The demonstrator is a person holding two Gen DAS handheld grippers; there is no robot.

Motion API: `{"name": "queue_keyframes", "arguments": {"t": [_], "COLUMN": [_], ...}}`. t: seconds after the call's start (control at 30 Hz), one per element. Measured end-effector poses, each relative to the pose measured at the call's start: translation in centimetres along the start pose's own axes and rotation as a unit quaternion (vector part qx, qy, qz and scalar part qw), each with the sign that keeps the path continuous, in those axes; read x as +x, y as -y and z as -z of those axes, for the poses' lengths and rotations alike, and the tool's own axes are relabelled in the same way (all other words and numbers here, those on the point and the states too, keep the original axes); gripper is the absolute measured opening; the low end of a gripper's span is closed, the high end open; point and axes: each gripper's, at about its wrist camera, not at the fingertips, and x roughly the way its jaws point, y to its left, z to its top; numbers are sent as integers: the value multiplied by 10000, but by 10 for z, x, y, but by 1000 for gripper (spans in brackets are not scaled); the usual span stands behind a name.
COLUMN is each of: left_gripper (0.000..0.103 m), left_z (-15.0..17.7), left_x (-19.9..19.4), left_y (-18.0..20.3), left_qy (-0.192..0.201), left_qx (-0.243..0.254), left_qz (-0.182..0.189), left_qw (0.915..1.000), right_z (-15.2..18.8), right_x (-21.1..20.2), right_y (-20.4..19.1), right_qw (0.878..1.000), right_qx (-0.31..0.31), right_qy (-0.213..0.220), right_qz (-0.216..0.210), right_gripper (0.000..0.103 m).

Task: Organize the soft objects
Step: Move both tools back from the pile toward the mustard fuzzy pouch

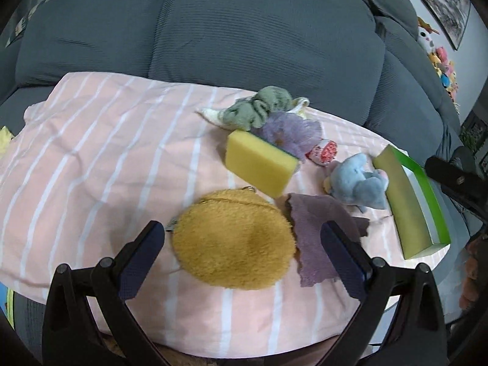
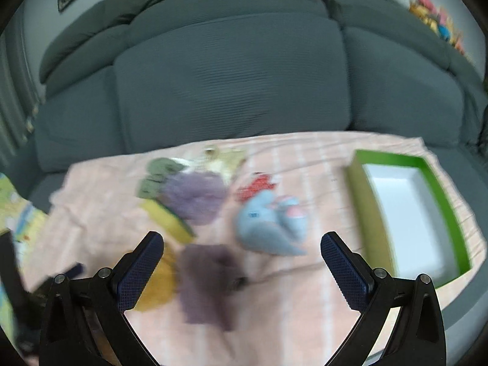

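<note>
Left wrist view: the left gripper [image 1: 241,238] hangs with its jaws spread wide on either side of a round, fuzzy mustard-yellow pouch [image 1: 233,242], not touching it. The pouch lies on a pink sheet with white stripes [image 1: 91,152] draped over a grey sofa [image 1: 244,30]. Just right of the pouch lies a mauve cloth [image 1: 314,228], partly under the right finger. Beyond sit a yellow sponge [image 1: 260,163], a purple mesh puff [image 1: 291,131], a crumpled green cloth [image 1: 256,108], a small red-and-white item [image 1: 323,152] and a blue plush toy [image 1: 360,183]. An open green box [image 1: 408,207] with a white inside lies at the right edge of the sheet.

Right wrist view, blurred: the right gripper [image 2: 242,245] is also spread wide and holds nothing, above the sheet [image 2: 289,305]. The blue plush [image 2: 271,225] lies between and beyond its fingers, the mauve cloth [image 2: 210,283] lower left, the empty green box [image 2: 369,201] to the right.
</note>
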Motion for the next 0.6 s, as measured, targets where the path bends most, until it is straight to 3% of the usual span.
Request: {"name": "queue_keyframes", "arguments": {"t": [0.3, 0.47, 0.6], "left_gripper": [102, 102, 102], "left_z": [6, 6, 10], "left_x": [7, 8, 16], "left_y": [-12, -14, -13], "left_qy": [-84, -93, -197], "left_qx": [118, 133, 151], "left_qz": [-147, -71, -46], "left_qw": [9998, 9998, 9997], "right_z": [20, 29, 36], "right_x": [8, 2, 14], "right_y": [-30, -39, -33], "right_qw": [9977, 9994, 9970], "right_qx": [439, 313, 626], "right_qy": [-142, 55, -192], "right_qz": [-495, -112, -404], "right_gripper": [103, 103, 103]}}
